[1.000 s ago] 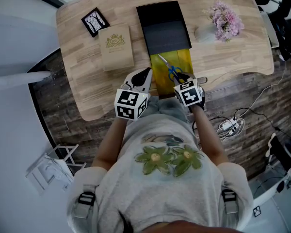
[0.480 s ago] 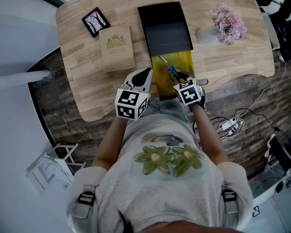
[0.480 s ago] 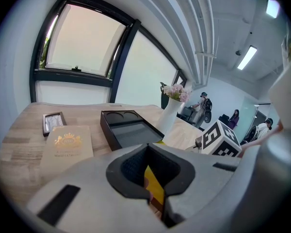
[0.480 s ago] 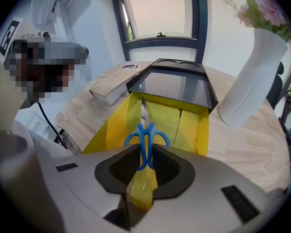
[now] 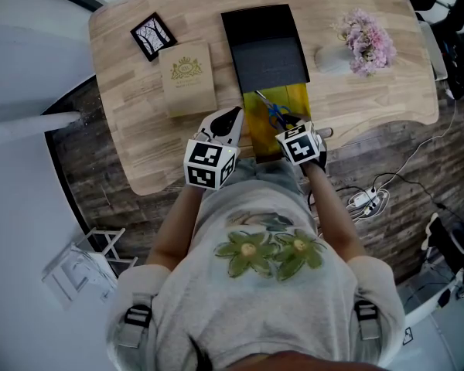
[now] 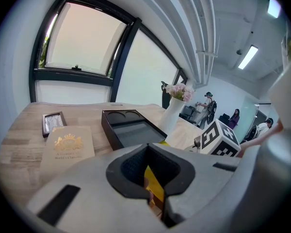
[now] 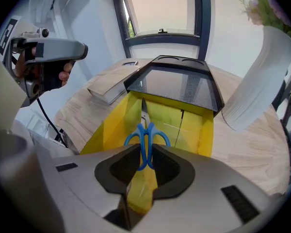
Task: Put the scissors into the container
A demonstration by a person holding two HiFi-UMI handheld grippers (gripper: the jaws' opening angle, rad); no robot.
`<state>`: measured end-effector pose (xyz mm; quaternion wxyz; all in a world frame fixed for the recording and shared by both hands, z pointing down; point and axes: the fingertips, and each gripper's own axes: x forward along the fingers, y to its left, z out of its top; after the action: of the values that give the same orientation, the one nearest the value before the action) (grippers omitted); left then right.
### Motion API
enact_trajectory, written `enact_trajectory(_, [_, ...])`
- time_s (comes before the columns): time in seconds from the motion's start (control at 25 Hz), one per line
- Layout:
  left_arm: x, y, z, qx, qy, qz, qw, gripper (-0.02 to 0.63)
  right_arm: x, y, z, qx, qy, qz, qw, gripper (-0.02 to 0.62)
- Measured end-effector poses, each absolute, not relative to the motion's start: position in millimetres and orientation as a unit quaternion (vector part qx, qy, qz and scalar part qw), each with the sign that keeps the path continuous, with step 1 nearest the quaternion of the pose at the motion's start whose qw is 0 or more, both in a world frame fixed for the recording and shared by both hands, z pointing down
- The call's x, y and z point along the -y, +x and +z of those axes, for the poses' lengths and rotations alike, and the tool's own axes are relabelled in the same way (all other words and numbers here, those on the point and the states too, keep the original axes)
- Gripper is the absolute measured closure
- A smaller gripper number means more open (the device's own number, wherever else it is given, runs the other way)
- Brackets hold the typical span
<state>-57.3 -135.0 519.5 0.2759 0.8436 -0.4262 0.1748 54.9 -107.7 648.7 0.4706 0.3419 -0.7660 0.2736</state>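
**While both grippers stay clamped in these views, we see the scissors over the yellow container**

Since the right gripper view looks straight down the jaws, we read the right gripper (image 7: 145, 163) as closed on the blue-handled scissors (image 7: 146, 136). The pads press the rear of the two handle loops. The loops stick out just ahead of the jaw tips, and the blades point away from the gripper, over the inside of the yellow container (image 7: 194, 123). We can't tell whether the blades touch its floor.

The left gripper (image 6: 153, 181) is also closed, pinching a yellow strip. From the head view we take this for the container's left wall, at its near end. This gripper sits just left of the right gripper, and the two are apart.

- **Straight ahead of both grippers:** a black tray (image 5: 267, 49) covers the container's far end.
- **Ahead-left of the left gripper:** a beige booklet with a gold crest (image 5: 187, 76), with a small framed picture (image 5: 151, 35) just beyond it.
- **Ahead-right of the right gripper:** a white vase of pink flowers (image 5: 361, 37).

Everything stands on a light wooden table (image 5: 371, 103).
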Motion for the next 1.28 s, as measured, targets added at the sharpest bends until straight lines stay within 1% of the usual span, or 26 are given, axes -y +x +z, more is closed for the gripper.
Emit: enact_trajectory(1.28, [150,-60,536,0.421,0.839,0.18,0.293,0.598,110,48,673,0.745,0.311,0.291,0.513,0.52])
